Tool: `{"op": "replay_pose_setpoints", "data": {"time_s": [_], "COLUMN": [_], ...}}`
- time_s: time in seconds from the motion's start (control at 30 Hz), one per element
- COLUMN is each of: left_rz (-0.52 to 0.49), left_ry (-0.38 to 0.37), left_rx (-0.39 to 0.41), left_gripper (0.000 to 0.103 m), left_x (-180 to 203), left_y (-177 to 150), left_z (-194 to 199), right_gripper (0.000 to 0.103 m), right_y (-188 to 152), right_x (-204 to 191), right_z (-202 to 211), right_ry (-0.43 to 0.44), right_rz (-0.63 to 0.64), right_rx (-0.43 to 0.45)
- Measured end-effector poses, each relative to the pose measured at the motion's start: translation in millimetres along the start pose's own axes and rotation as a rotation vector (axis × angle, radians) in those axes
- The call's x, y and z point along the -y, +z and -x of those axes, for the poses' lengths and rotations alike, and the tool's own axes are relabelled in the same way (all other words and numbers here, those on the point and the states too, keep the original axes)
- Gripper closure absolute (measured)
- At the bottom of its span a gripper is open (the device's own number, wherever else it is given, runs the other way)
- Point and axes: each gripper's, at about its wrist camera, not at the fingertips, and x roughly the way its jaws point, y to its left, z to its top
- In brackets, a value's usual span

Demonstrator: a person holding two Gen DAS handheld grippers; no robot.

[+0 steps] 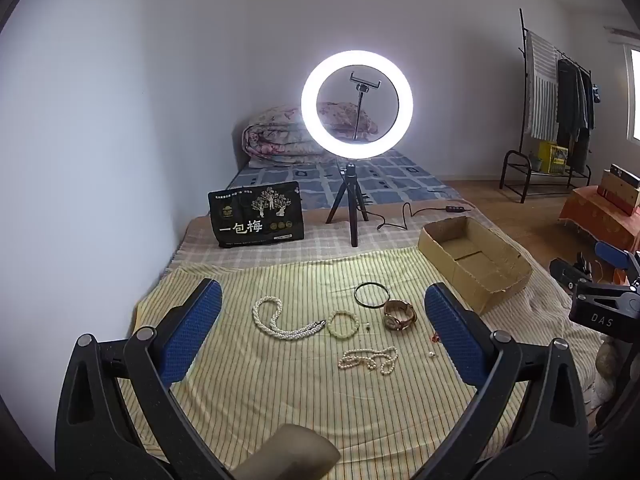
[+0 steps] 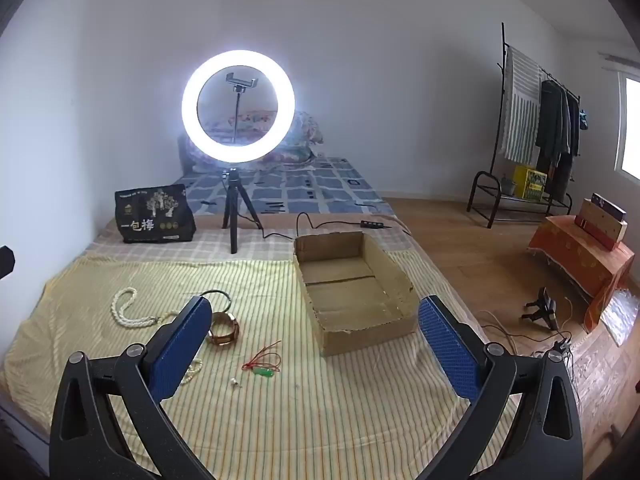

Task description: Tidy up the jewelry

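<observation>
We see a lit ring light [image 1: 356, 105] on a tripod at the far side, a black snack bag [image 1: 257, 215] standing to its left (Chinese lettering on it), and a clothes rack [image 2: 536, 128] far right by the wall.

The left tongs [image 1: 322, 334] are held spread wide, nothing caught between the blue pads [image 1: 192, 332]. The right tongs [image 2: 316, 346] are likewise held wide apart and empty, both angled downward.
</observation>
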Motion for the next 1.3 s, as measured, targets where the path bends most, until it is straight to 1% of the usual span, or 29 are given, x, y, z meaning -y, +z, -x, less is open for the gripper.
{"op": "replay_pose_setpoints", "data": {"time_s": [0.13,0.23,0.37,0.7,1.07,1.3], "left_rz": [-0.007,-0.006,-0.006,-0.005,0.000,0.000], "left_ry": [0.006,0.005,0.009,0.006,0.008,0.009], "left_rx": [0.016,0.019,0.019,0.022,0.026,0.029], "left_gripper": [0.000,0.000,0.000,0.000,0.000,0.000], "left_x": [0,0,6,1,-2,-2], "left_y": [0,-1,3,4,11,10], "left_z": [1,1,5,5,8,9], "right_gripper": [0.001,0.001,0.001,0.001,0.001,0.001], "right_y": [-2,0,1,-1,0,1], "right_x": [0,10,0,7,5,5], "right_z": [2,-1,4,5,6,6], "right_ry": [-0.002,-0.007,-0.031,-0.036,-0.043,-0.050], "right_rz": [0.004,-0.012,0.008,-0.009,-0.005,-0.010], "right_rx": [0.001,-0.014,-0.004,-0.008,-0.010,-0.013]}}
